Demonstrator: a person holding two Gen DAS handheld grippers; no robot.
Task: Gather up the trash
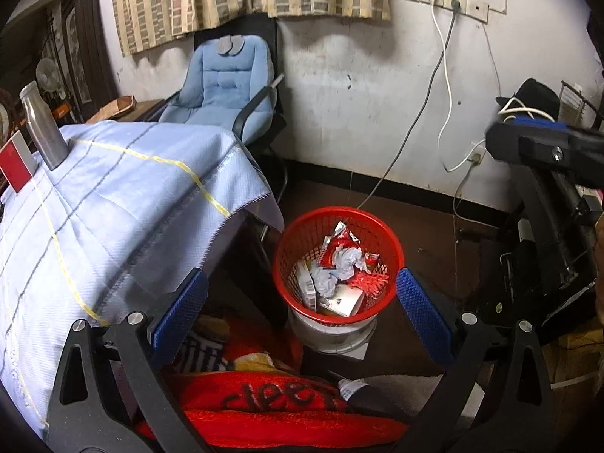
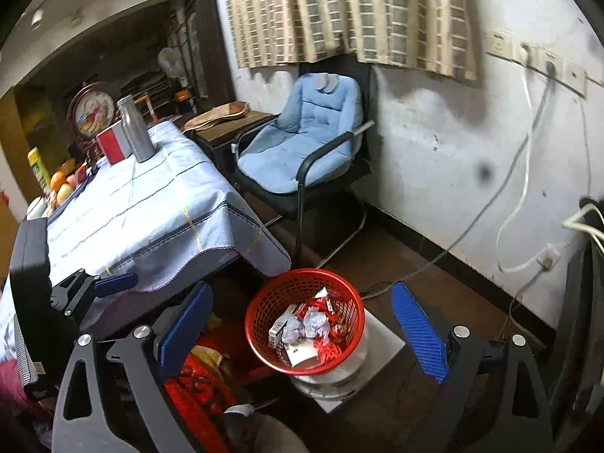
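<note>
A red mesh basket stands on a white round base on the floor beside the table's corner. Inside lie crumpled white paper, red wrappers and small white boxes. My left gripper hovers above the basket, jaws wide open with nothing between them. My right gripper is also open and empty over the basket. It shows from the side at the right edge of the left wrist view. The left gripper appears low at the left of the right wrist view.
A table under a light blue cloth carries a steel bottle, a red and white box and fruit. A blue cushioned chair stands behind. Cables hang down the wall. A red blanket lies near me.
</note>
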